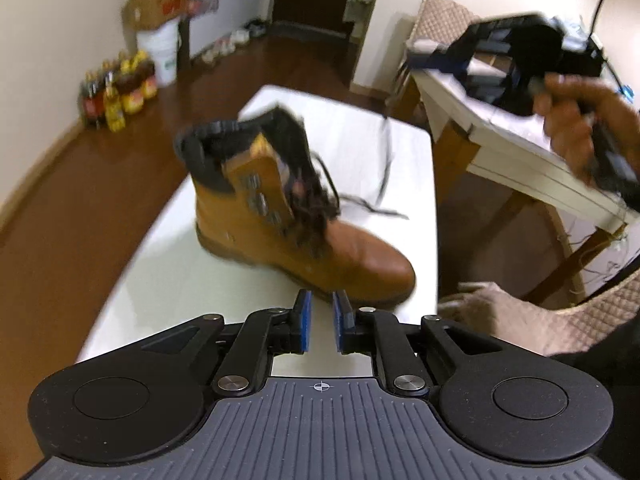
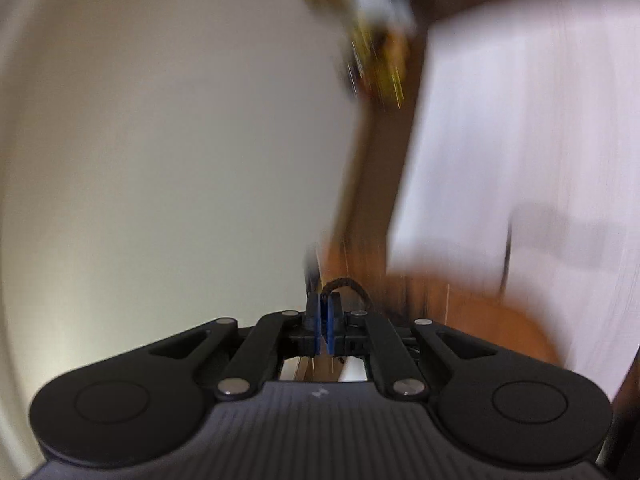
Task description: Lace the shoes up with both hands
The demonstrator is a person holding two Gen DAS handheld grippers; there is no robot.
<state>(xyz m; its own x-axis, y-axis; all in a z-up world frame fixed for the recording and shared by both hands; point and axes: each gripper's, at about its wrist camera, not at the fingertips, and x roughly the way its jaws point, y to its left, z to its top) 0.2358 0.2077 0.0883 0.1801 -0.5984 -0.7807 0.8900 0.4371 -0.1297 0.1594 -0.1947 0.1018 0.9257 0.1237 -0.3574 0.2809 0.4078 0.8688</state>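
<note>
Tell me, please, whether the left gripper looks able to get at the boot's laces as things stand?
Probably yes: the left gripper is open and empty, near the boot toe, with nothing between it and the laces.

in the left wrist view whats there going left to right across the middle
bottles → boot → lace end → side table → hand holding the right gripper

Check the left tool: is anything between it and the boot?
Nothing visible. The left tool is open with bare white table ahead, then the boot toe. The right tool pinches the lace.
</note>
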